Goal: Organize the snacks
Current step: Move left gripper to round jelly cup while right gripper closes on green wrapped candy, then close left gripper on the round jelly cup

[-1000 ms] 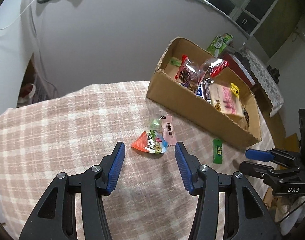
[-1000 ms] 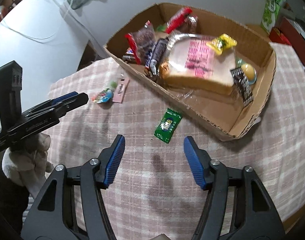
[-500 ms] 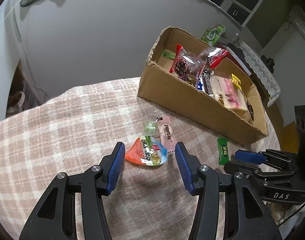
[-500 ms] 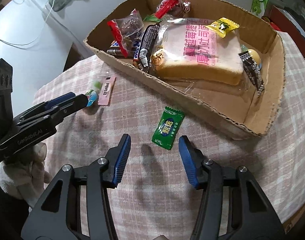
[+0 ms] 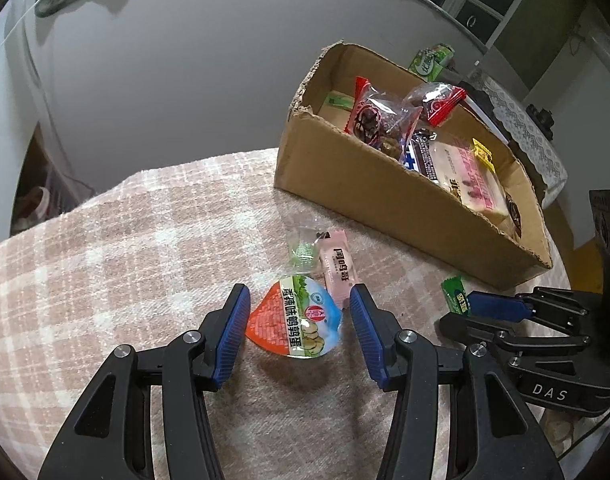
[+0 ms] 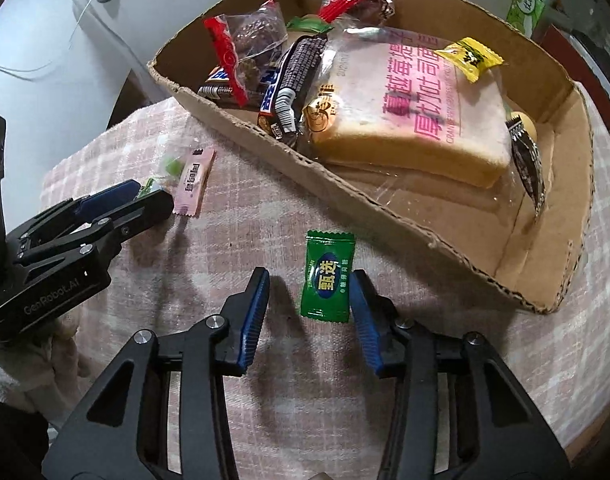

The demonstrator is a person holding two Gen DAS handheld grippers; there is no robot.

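- We hold our left gripper (image 5: pixel 299 320) low over the checked cloth (image 5: pixel 105 248) with its jaws apart, and the heart-shaped egg snack cup (image 5: pixel 295 326) lies between the two blue pads, touching neither as far as we can tell; we read this as lining up to pinch it.
- Just ahead of the left gripper's right-hand finger lies a pink candy sachet (image 5: pixel 337 266), with a small clear wrapper (image 5: pixel 303 244) beside it; both are loose on the cloth, so we judge they wait their turn.
- Our right gripper (image 6: pixel 309 308) is likewise spread, straddling the green candy packet (image 6: pixel 327 276), which lies flat, close against the right-hand pad and clear of the left-hand one.
- Ahead and to the right of the right gripper sits the cardboard box (image 6: pixel 289 152), its cut-down near wall making drop-ins easy.
- Inside it we see a wrapped bread slice (image 6: pixel 409 108), a dark chocolate bar (image 6: pixel 293 80), clear red-edged packets (image 6: pixel 245 44), a yellow candy (image 6: pixel 471 56) resting on the bread, and a dark sachet (image 6: pixel 527 160) toward the far right corner.
- Room remains on the box floor nearest the right gripper.
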